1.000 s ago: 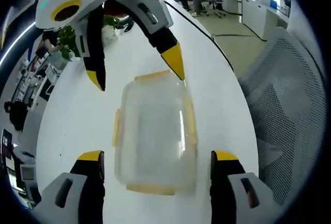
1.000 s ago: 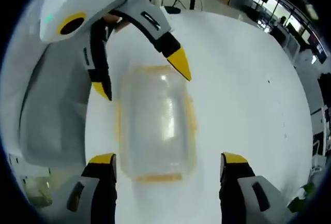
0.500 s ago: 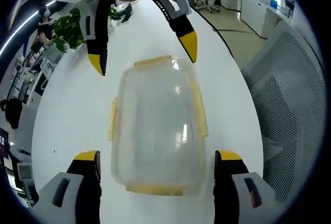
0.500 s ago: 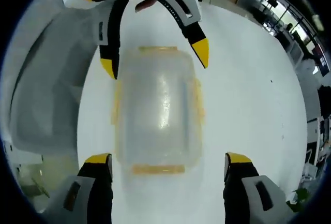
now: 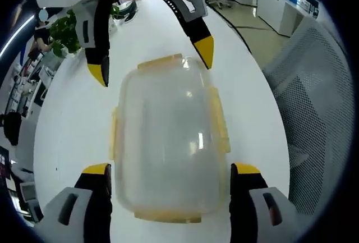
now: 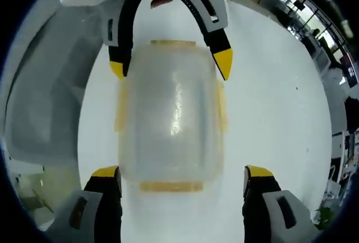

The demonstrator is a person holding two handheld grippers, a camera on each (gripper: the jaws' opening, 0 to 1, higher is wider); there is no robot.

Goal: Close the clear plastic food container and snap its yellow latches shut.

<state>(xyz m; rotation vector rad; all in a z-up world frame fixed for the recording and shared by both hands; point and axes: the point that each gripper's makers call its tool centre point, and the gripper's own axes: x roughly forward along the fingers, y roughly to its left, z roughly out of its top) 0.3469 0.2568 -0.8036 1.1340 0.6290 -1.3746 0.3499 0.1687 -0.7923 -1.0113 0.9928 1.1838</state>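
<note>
Counter [image 5: 73, 136], big and white, carries the box [image 5: 167, 142], which lies near one long edge by a mesh chair [image 5: 314, 108]. Box comes next in size: clear, lid on top, long way running from one gripper to the other. The left gripper [image 5: 168, 175] sits at one short end and the right gripper [image 6: 182, 177] at the other, each about as near. Both have jaws wide apart, holding nothing, and the box lies between the tips, straight ahead. Smallest are the yellow latches [image 6: 171, 186], one on each side. I cannot tell if they are snapped. The end ones look easiest to press.
</note>
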